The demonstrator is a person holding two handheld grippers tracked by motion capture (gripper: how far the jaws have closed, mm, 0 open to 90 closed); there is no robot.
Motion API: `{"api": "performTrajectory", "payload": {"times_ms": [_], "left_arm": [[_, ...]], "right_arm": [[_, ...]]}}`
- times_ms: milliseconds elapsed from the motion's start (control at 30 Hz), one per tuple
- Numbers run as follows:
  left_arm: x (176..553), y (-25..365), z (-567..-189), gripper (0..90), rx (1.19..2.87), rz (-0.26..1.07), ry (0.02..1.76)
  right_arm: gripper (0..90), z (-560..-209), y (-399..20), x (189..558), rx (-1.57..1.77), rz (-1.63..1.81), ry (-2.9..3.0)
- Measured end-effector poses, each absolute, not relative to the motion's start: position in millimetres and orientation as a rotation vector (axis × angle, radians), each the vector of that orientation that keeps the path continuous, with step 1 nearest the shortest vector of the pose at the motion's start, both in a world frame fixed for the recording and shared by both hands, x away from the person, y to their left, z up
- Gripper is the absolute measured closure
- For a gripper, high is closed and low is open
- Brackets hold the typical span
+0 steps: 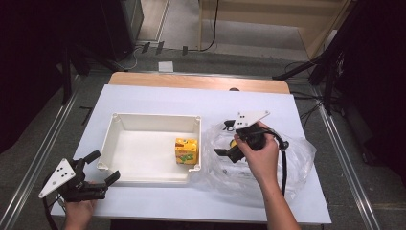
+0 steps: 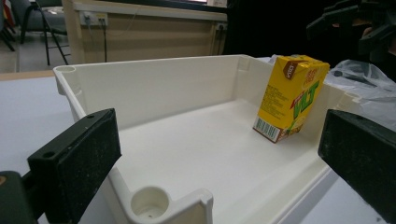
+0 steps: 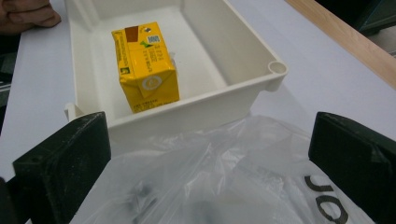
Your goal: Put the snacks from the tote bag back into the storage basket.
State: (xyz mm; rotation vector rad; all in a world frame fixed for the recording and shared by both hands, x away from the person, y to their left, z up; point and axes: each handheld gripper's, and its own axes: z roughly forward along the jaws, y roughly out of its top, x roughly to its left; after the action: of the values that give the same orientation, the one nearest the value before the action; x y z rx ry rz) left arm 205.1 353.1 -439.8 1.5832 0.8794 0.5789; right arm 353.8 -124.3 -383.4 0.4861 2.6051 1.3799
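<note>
Yellow drink carton (image 1: 186, 151) stands upright inside the white tray (image 1: 143, 120), against the tray's right wall near its front right corner; tray sits left of centre on the white table (image 1: 191, 98). Clear plastic bag (image 1: 297, 163) lies crumpled on the table just beside the tray's right wall. Right gripper (image 1: 225, 140) hovers over the bag, jaws spread wide, nothing between them, pointing toward the tray; in the right gripper view bag plastic (image 3: 224, 177) lies below the jaws, carton (image 3: 145, 65) beyond. Left gripper (image 1: 103, 166) rests at the table's front left corner, jaws spread either side of the tray's near left corner, not pinching it.
</note>
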Motion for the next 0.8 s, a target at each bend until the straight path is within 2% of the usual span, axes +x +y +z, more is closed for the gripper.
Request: {"api": "performTrajectory", "payload": {"times_ms": [800], "left_arm": [[197, 347, -442, 0.0, 1.616, 0.667, 0.880]], "right_arm": [[0.0, -410, -164, 342, 0.591, 1.466, 2.524]]}}
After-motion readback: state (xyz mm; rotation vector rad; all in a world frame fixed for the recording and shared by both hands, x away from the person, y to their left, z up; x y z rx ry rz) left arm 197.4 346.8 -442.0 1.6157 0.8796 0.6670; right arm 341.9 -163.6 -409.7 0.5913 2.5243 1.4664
